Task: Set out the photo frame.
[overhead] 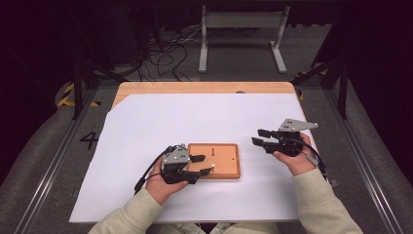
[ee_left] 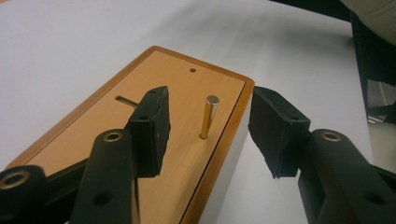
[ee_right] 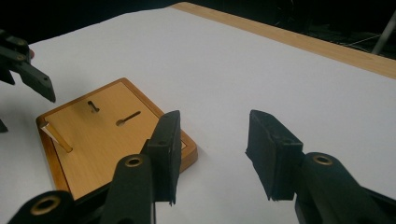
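A: Is the left gripper [overhead: 200,165] gripping the brass pin [ee_left: 208,117]?

B: No. Its jaws are standing half open around the pin, pads clear.

A: How is the pin sitting?

B: Upright in the wooden board [overhead: 226,168], long axis vertical, near the board's edge. From above it is showing as a pale dot.

A: The right gripper [overhead: 258,137]?

B: Hovering beside the board, jaws apart, nothing between them.
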Demonstrator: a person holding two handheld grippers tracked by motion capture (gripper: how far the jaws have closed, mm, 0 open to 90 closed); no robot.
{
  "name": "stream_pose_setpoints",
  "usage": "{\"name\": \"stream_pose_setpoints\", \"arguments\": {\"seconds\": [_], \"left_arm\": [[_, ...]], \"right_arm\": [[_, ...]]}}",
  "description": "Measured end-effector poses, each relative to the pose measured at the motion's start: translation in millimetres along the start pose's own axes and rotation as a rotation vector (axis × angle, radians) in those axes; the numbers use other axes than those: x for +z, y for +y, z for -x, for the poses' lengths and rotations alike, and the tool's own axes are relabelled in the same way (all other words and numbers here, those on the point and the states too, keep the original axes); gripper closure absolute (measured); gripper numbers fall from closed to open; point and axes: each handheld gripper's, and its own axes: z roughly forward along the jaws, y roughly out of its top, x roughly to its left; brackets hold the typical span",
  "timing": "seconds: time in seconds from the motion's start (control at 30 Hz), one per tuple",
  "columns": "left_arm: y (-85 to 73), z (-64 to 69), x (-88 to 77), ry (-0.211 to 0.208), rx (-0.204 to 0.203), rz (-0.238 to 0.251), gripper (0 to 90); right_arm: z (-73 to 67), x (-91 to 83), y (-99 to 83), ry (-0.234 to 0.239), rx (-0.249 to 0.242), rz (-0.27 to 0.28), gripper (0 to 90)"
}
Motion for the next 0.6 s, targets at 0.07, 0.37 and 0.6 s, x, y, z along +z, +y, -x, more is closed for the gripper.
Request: {"name": "stream_pose_setpoints", "arguments": {"seconds": [0.07, 0.37, 0.6], "left_arm": [[-1.5, -0.2, 4.7, -0.008, 0.000, -0.009, 50.4], [-4.8, -2.8, 20.8, -0.018, -0.018, -0.020, 62.1], [-5.2, -3.6, 29.4, -0.015, -0.016, -0.036, 69.9]], "right_arm": [[0.6, -0.7, -0.6, 0.000, 0.003, 0.007, 54.7], [1.0, -6.5, -6.4, -0.011, 0.022, 0.011, 55.0], [1.1, -10.7, -8.7, -0.019, 0.026, 0.011, 55.0]]}}
